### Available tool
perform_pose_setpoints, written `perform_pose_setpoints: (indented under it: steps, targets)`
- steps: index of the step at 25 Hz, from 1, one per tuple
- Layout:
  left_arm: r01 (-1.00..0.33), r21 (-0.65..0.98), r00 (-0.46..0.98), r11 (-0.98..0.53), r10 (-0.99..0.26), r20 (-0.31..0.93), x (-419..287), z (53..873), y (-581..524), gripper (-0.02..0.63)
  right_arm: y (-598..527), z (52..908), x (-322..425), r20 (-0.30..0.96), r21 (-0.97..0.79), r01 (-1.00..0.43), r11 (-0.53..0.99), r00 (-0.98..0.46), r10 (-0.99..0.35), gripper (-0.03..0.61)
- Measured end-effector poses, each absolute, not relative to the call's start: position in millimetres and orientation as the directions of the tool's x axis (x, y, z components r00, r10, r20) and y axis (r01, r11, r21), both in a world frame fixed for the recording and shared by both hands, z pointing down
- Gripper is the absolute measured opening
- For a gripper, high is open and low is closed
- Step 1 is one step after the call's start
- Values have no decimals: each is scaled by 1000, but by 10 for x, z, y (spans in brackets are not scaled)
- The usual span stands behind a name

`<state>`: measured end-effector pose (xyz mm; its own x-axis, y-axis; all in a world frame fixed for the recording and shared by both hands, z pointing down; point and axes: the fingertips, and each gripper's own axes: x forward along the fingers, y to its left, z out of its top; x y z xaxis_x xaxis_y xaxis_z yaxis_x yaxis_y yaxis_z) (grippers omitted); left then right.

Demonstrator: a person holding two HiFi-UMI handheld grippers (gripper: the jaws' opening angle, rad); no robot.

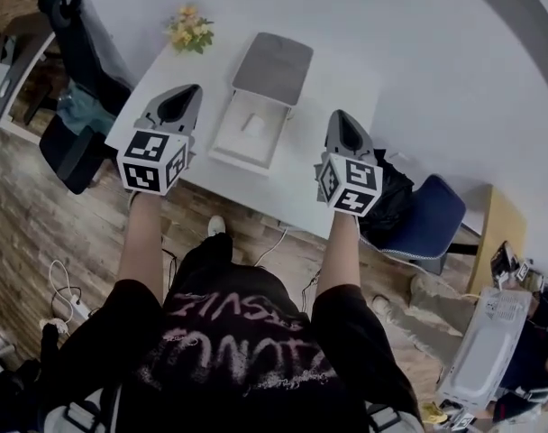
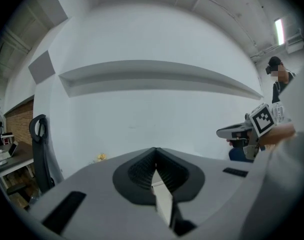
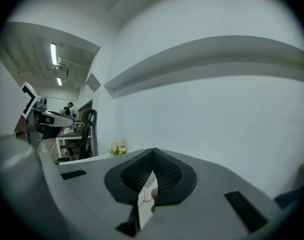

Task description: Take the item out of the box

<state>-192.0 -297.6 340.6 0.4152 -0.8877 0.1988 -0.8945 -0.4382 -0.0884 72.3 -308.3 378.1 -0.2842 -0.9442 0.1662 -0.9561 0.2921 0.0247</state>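
An open box point(image 1: 247, 142) lies on the white table point(image 1: 346, 84), its grey lid point(image 1: 274, 66) folded back on the far side. A small white item point(image 1: 253, 123) sits in the box's white inside. My left gripper point(image 1: 182, 97) hangs above the table just left of the box, shut and empty. My right gripper point(image 1: 342, 120) hovers to the box's right, its jaws together with nothing held. In the left gripper view the jaws point(image 2: 155, 156) point at the white wall, and the right gripper point(image 2: 242, 130) shows at the side. The box is out of both gripper views.
A small bunch of yellow flowers point(image 1: 190, 30) stands at the table's far left corner. A black office chair point(image 1: 76, 52) is left of the table and a blue chair point(image 1: 427, 215) at its right. Cables lie on the wooden floor point(image 1: 40, 233).
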Motion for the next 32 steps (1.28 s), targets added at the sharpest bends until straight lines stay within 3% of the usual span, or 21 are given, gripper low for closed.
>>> perform_pose_setpoints:
  steps: [18, 32]
  targets:
    - [-821, -32, 552, -570, -806, 213, -2040, 3541, -3936, 2, -3543, 3800, 653, 194, 37, -993, 113, -104, -976, 9]
    - [-813, -43, 550, -581, -790, 271, -1704, 3735, -4017, 3, -3726, 4035, 804, 220, 17, -988, 152, -144, -965, 9]
